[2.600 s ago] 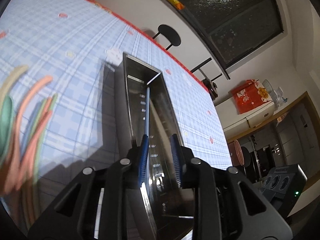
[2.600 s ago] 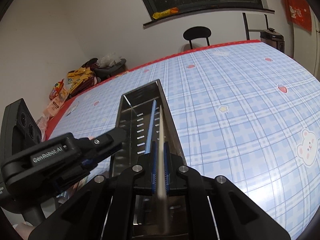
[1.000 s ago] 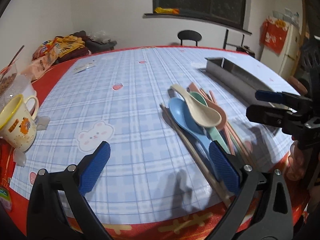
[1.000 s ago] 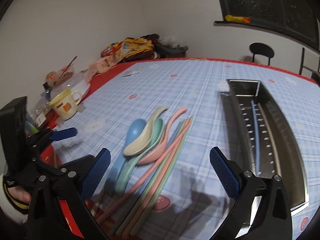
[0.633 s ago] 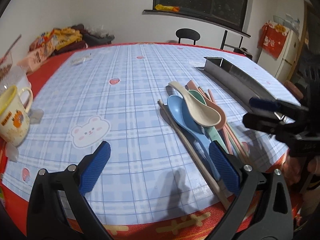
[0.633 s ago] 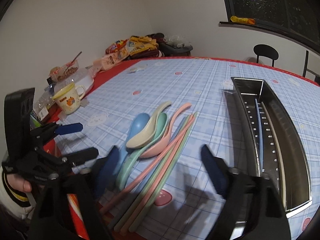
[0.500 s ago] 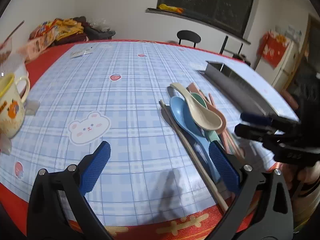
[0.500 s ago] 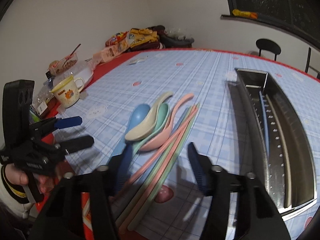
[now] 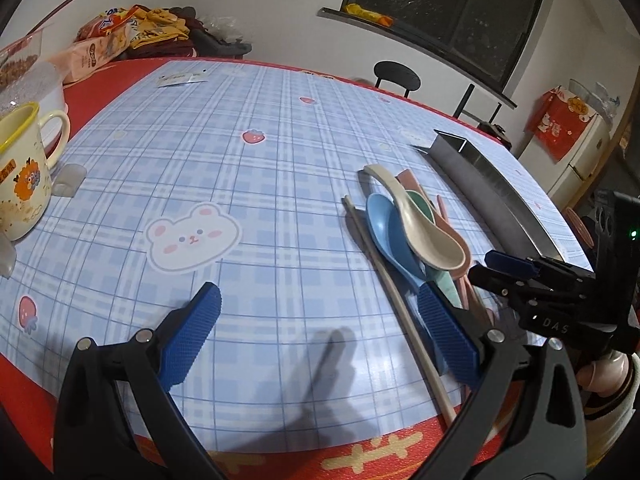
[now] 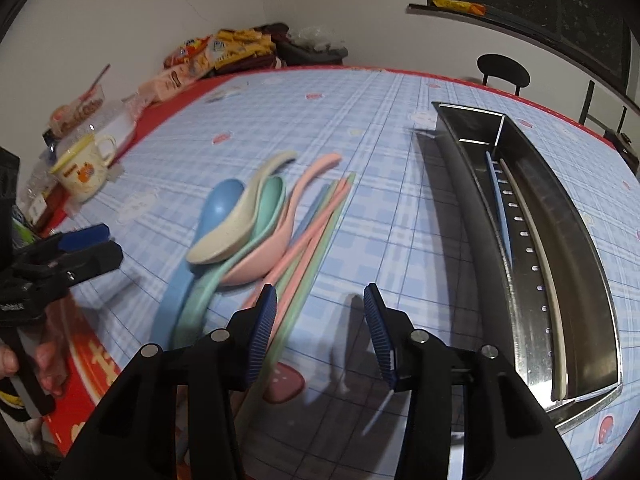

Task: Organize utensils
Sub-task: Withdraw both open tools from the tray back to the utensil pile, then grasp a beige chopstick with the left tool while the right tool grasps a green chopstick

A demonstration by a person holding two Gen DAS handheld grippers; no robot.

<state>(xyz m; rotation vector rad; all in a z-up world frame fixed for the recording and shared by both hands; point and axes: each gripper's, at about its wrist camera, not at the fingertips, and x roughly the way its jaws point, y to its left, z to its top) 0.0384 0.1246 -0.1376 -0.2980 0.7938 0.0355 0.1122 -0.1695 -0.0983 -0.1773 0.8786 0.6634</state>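
Observation:
Blue (image 9: pixel 386 232), cream (image 9: pixel 424 224), green and pink spoons (image 10: pixel 260 264) lie stacked on the checked tablecloth beside several pink and green chopsticks (image 10: pixel 320 232) and a beige chopstick (image 9: pixel 392 288). My left gripper (image 9: pixel 320 332) stands wide open above the cloth, its right finger over the blue spoon's handle. My right gripper (image 10: pixel 322 328) hovers low over the chopsticks' near ends. Its jaws are closing with only cloth showing between them, and the left pad sits over the chopsticks. The metal tray (image 10: pixel 580 240) at the right holds a blue chopstick (image 10: pixel 498 208) and a cream one (image 10: pixel 536 240).
A yellow-rimmed mug (image 9: pixel 20 176) stands at the left table edge, with snack packets (image 10: pixel 224 52) and a plastic tub behind it. The red table border (image 9: pixel 360 452) runs close below both grippers. A black chair (image 9: pixel 396 74) stands beyond the far side.
The right gripper's jaws have narrowed from wide apart to about half as wide, and it has sunk towards the chopsticks. The left gripper has rolled and edged closer to the spoons.

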